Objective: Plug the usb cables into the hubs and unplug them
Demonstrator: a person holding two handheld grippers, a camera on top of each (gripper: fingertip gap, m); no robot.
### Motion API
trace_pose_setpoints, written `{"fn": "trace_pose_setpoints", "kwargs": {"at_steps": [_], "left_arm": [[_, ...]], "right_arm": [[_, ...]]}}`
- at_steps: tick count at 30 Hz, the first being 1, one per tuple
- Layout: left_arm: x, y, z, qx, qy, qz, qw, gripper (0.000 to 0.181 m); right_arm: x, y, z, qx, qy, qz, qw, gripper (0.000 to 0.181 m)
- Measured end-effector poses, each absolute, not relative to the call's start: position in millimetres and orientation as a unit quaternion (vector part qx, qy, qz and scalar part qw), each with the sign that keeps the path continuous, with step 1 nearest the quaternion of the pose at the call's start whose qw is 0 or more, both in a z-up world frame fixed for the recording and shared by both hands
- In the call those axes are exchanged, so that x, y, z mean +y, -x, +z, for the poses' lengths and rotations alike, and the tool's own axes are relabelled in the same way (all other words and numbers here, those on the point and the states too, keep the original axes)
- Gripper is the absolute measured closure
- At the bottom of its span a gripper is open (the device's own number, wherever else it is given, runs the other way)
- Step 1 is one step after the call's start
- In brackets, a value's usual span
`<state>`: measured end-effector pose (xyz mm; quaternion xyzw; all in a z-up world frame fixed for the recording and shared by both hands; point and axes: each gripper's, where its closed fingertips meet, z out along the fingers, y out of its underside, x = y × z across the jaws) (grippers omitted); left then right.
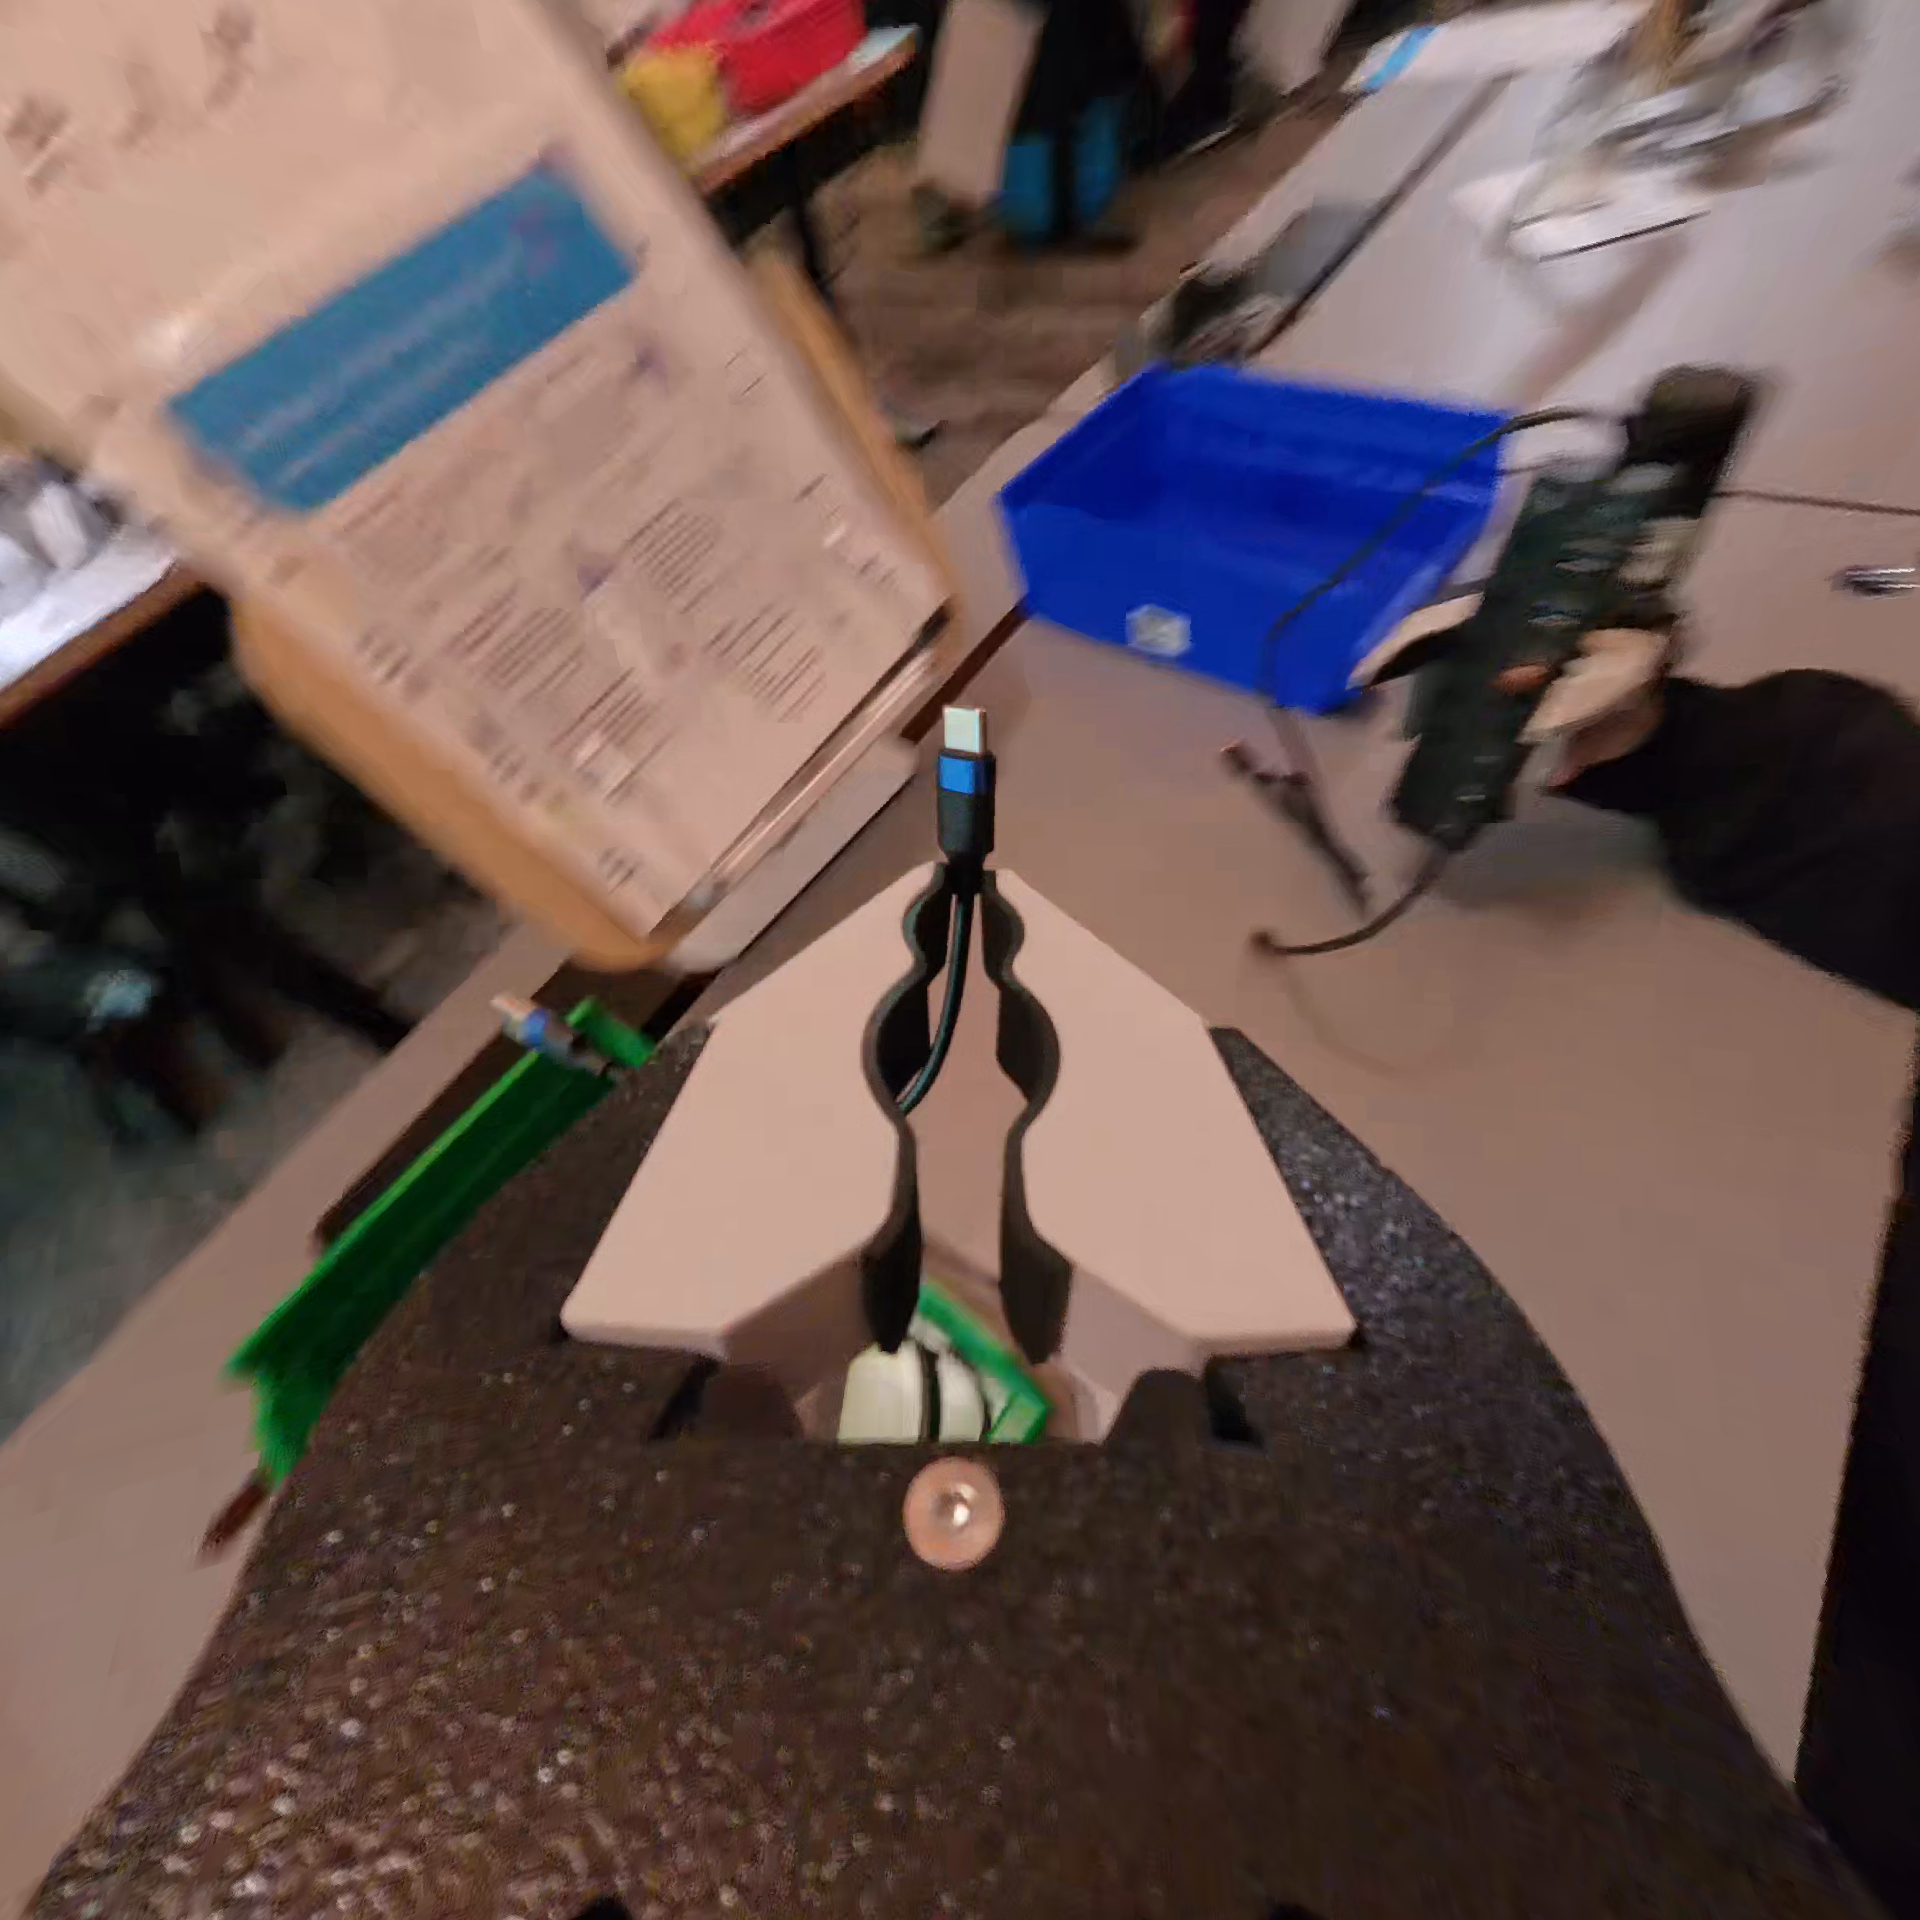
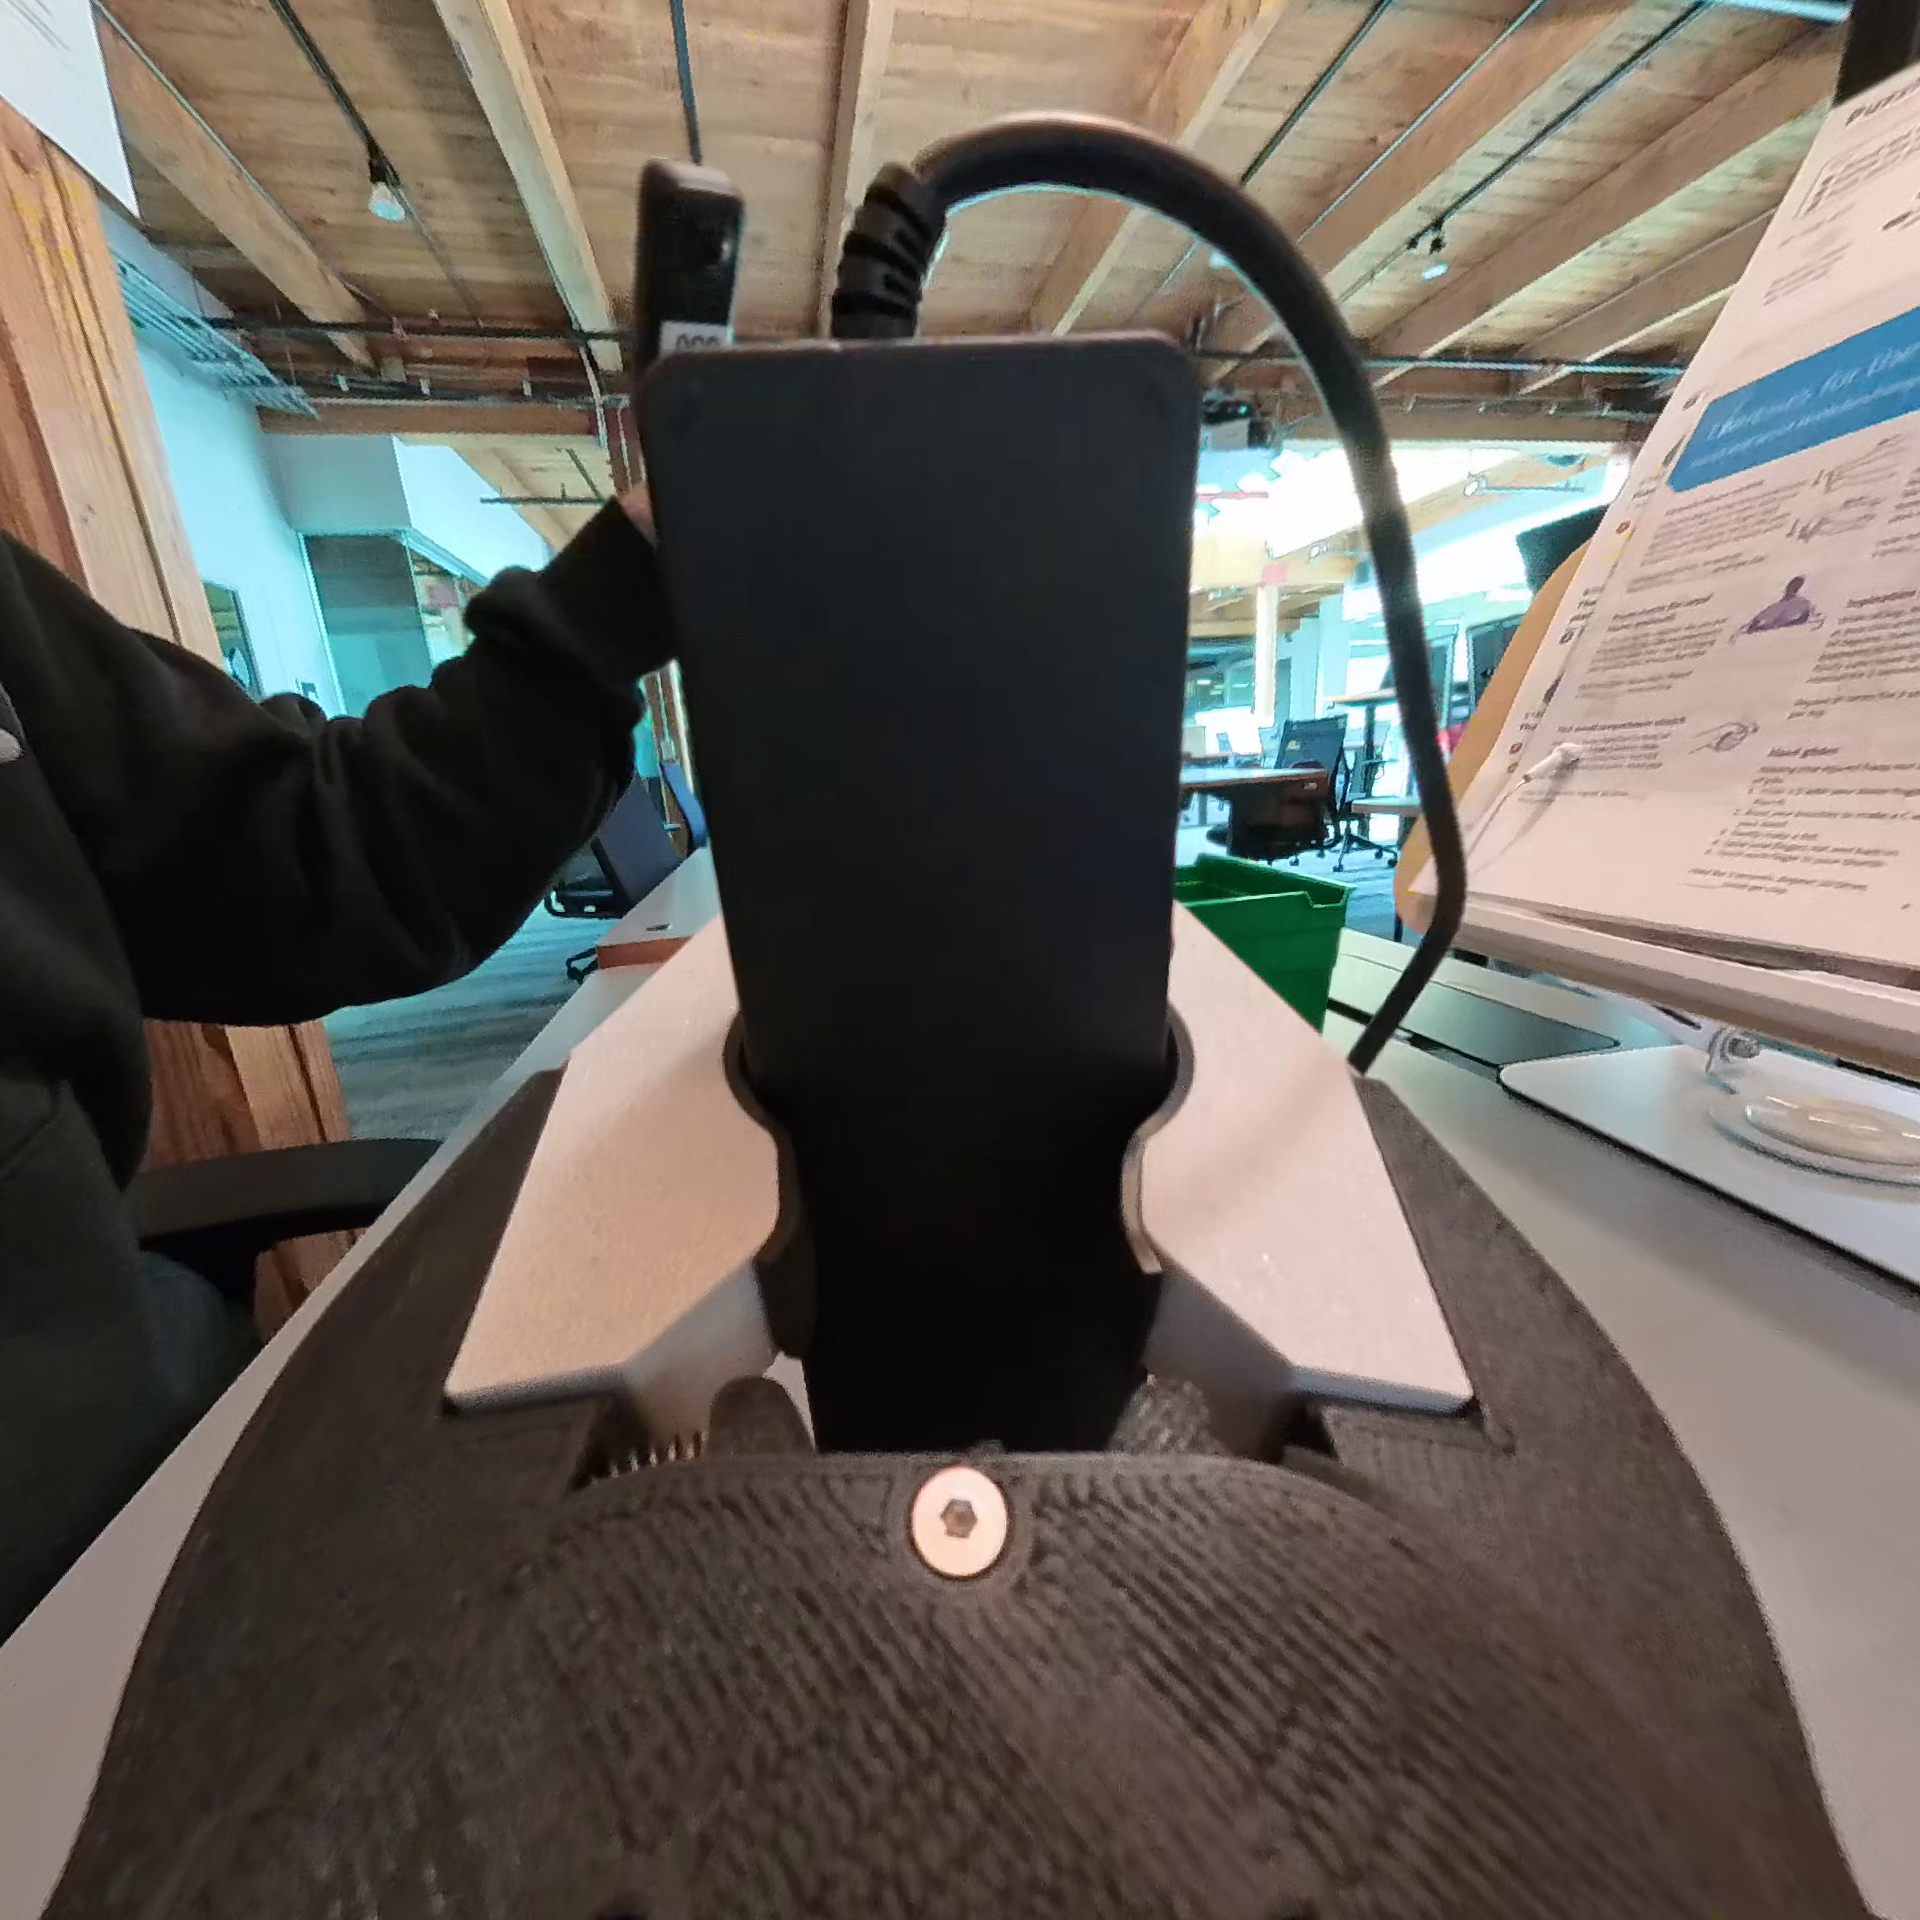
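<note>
My left gripper is shut on a thin black USB cable. Its plug, with a blue band and a silver tip, sticks out past the fingertips, above the table. My right gripper is shut on a flat black hub and holds it upright. The hub's thick black cable leaves its top and curves down to the right. A small black block shows above the hub's top left; I cannot tell what it is. In the left wrist view the right gripper is blurred, far right.
A green bin lies under my left gripper with another blue-banded plug at its rim; it also shows in the right wrist view. A blue bin stands farther back. A printed sheet on a stand rises at the right. A person's dark sleeve is at left.
</note>
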<state>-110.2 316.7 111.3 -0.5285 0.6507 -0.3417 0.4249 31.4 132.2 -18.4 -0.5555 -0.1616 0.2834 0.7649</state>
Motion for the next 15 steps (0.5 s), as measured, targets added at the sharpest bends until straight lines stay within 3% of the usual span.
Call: {"fn": "trace_pose_setpoints", "kwargs": {"at_steps": [4,11,15], "left_arm": [[239.8,79.7,83.8,0.756,0.389,-0.337,0.405,0.179],[152.1,72.5,-91.0,0.905,0.224,-0.210,0.295,0.179],[112.1,92.3,-150.0,0.921,0.215,-0.246,0.212,0.179]], "right_arm": [[124.8,-46.0,-10.0,-0.143,0.538,0.279,0.783,0.115],[113.5,-72.4,-3.1,-0.112,0.522,0.260,0.804,0.115],[112.8,-73.2,-3.1,-0.113,0.522,0.260,0.804,0.115]]}}
